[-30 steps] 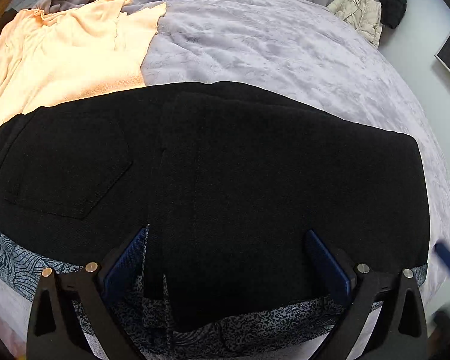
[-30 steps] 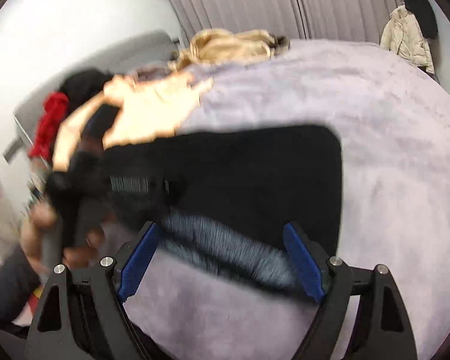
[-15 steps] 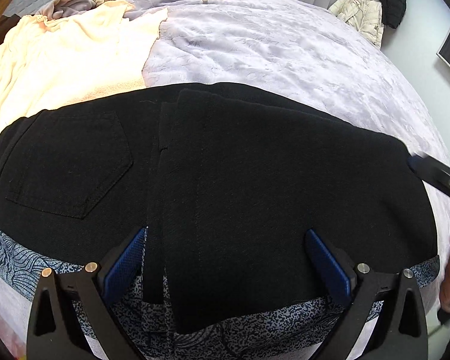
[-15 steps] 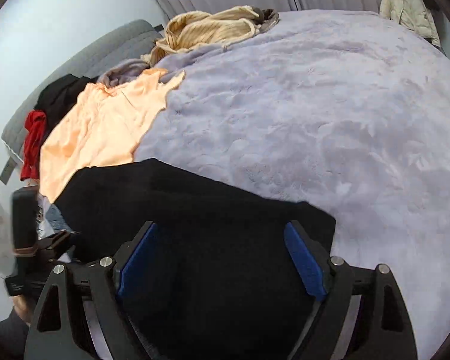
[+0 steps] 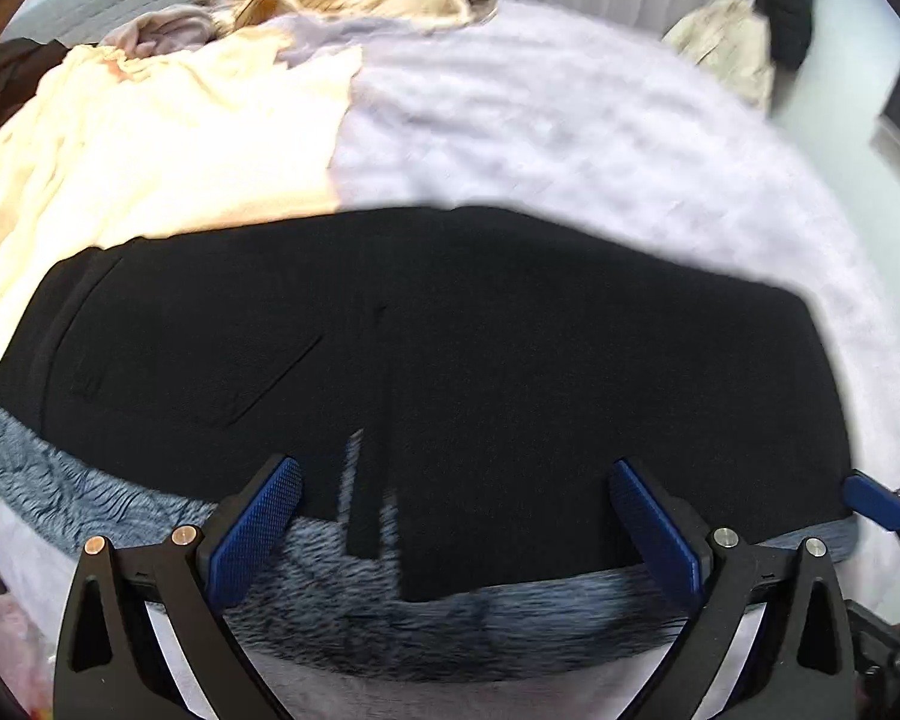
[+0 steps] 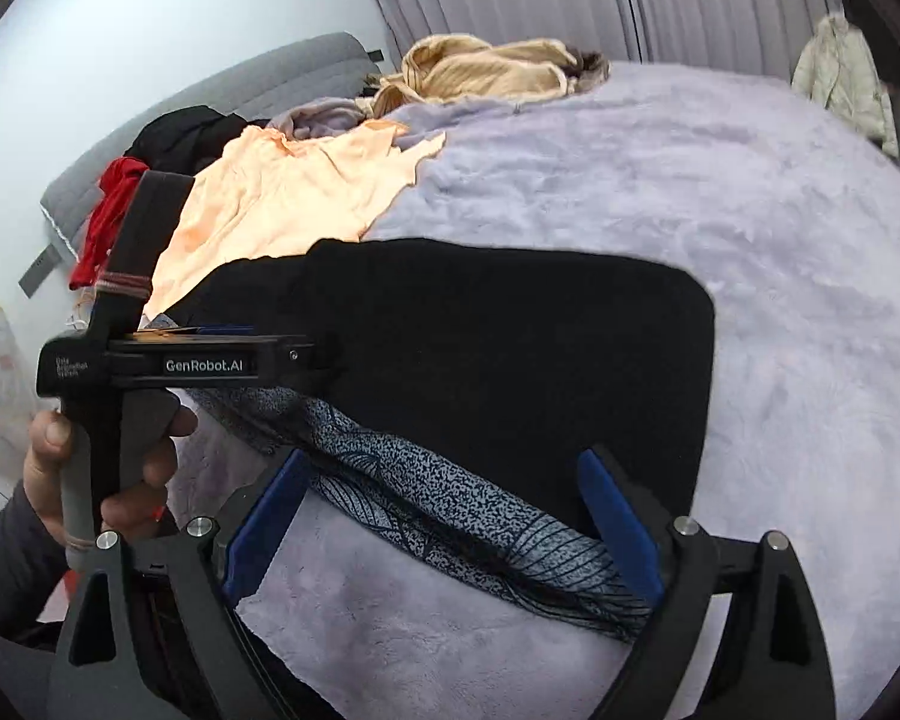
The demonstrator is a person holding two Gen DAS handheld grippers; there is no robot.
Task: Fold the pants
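1. Only readable writing: "GenRobot.AI" in white on the black body of the left gripper [image 6: 252, 330], seen side-on from the right wrist view. There's a smaller white label at its left end, too tiny to read
2. A hand [image 6: 90, 468] with a dark sleeve holds that gripper's grey handle at the bed's near edge
3. The black pants [image 5: 450, 372] lie flat and folded on the lilac fuzzy blanket [image 5: 570, 138], back pocket showing toward the left in the left wrist view, with a blue-grey patterned garment [image 6: 468, 498] poking out from under their near edge
4. Left gripper [image 5: 450, 516]: released, blue pads spread wide over the pants' near edge, nothing pinched
5. Right gripper [image 6: 444, 516]: jaws opening, pads not pressing on anything; the patterned garment and the pants' corner lie between them. One of its blue pads peeks in at the right edge of the left wrist view
6. Other stuff: a peach garment [image 6: 288, 192] just beside the pants, a tan striped heap [image 6: 486, 72] farther back, red cloth [image 6: 111, 210] and black cloth by the grey headboard [image 6: 258, 84], a cream jacket [image 6: 846, 84] hanging at right
7. Nothing sits on top of the pants
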